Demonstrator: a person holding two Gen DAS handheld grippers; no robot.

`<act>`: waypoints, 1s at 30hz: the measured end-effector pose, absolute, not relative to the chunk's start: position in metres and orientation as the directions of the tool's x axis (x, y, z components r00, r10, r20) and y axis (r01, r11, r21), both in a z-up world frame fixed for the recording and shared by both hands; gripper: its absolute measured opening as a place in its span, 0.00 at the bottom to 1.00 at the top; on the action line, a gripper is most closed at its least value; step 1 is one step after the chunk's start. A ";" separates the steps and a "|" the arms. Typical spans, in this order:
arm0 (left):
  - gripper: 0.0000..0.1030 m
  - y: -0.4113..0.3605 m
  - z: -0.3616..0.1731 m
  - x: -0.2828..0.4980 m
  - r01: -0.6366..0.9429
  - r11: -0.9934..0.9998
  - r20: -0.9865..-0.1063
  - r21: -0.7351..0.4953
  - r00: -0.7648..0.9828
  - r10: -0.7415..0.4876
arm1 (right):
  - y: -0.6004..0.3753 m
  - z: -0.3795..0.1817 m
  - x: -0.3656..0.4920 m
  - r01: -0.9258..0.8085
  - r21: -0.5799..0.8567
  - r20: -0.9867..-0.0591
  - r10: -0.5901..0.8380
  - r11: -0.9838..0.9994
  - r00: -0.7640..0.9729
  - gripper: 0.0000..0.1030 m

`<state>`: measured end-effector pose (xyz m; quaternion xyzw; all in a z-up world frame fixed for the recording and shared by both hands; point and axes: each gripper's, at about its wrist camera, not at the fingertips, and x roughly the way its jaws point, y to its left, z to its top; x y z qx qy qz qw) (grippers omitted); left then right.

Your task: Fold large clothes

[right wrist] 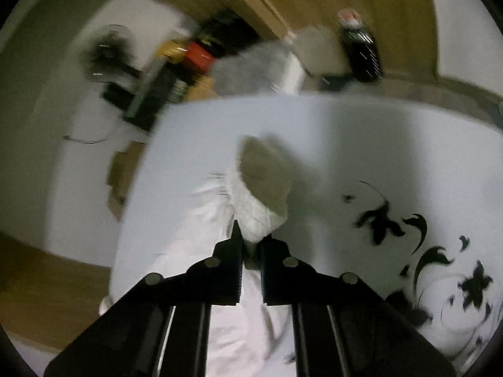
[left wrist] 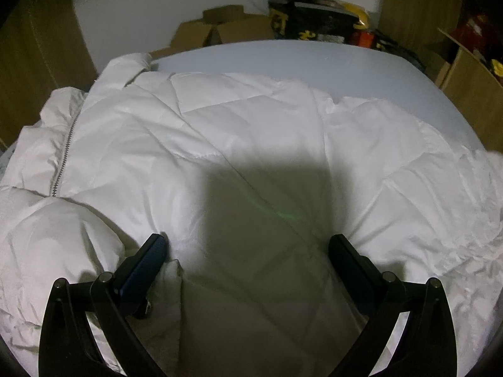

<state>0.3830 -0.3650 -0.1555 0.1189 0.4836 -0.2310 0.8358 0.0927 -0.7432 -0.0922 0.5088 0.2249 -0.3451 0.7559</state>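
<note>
Garment: white quilted down jacket (left wrist: 220, 132) spread across the pale blue bed (left wrist: 314, 59), zipper (left wrist: 63, 154) running along its left side, body panels puffed and creased.
Left hand-held gripper: (left wrist: 248, 245) fingers spread wide, tips resting on or just above the jacket's near edge, nothing between them.
Right hand-held gripper: (right wrist: 250, 251) fingers pressed together on white fabric of the sleeve (right wrist: 226, 207), whose open cuff (right wrist: 264, 169) stands up beyond the tips (view is motion-blurred).
Step in hand: apparently the sleeve fold, with the right side carrying the sleeve above the bed and the left steadying the body.
Next move: likely calls for laying the sleeve flat across the jacket's body, then letting go without dragging the padding out of line.
Surroundings: cardboard boxes (left wrist: 217, 28) and a fan (right wrist: 110, 50) beyond the bed.
</note>
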 end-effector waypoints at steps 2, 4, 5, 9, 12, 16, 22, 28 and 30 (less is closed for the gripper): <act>1.00 -0.349 -0.140 0.381 0.501 0.860 -0.852 -0.096 0.404 -0.331 | -0.715 -0.047 0.099 0.684 0.648 -0.620 -0.289 0.335 0.729 0.09; 1.00 -0.329 -0.120 0.375 0.492 0.859 -0.830 -0.142 0.413 -0.375 | -0.679 -0.003 0.110 0.615 0.662 -0.557 -0.267 0.428 0.786 0.09; 1.00 -0.308 -0.103 0.369 0.482 0.861 -0.813 -0.162 0.430 -0.393 | -0.664 0.013 0.114 0.588 0.665 -0.537 -0.254 0.460 0.805 0.09; 1.00 -0.220 -0.062 0.344 0.409 0.891 -0.772 -0.196 0.497 -0.397 | -0.562 0.086 0.150 0.398 0.664 -0.417 -0.128 0.633 0.900 0.08; 1.00 -0.136 -0.053 0.325 0.336 0.910 -0.758 -0.243 0.520 -0.394 | -0.485 0.108 0.192 0.288 0.646 -0.403 -0.005 0.707 0.915 0.08; 1.00 -0.021 -0.071 0.303 0.189 0.938 -0.766 -0.290 0.542 -0.346 | -0.382 0.099 0.254 0.208 0.608 -0.456 0.122 0.766 0.881 0.08; 1.00 0.101 -0.110 0.273 -0.003 0.930 -0.796 -0.368 0.518 -0.313 | -0.253 0.001 0.323 0.194 0.554 -0.634 0.259 0.809 0.729 0.07; 1.00 0.137 -0.128 0.256 -0.051 0.907 -0.789 -0.419 0.514 -0.336 | -0.167 -0.102 0.368 0.227 0.485 -0.754 0.273 0.844 0.597 0.06; 1.00 0.144 -0.131 0.252 -0.051 0.901 -0.783 -0.432 0.517 -0.347 | -0.148 -0.107 0.372 0.213 0.446 -0.762 0.244 0.869 0.600 0.06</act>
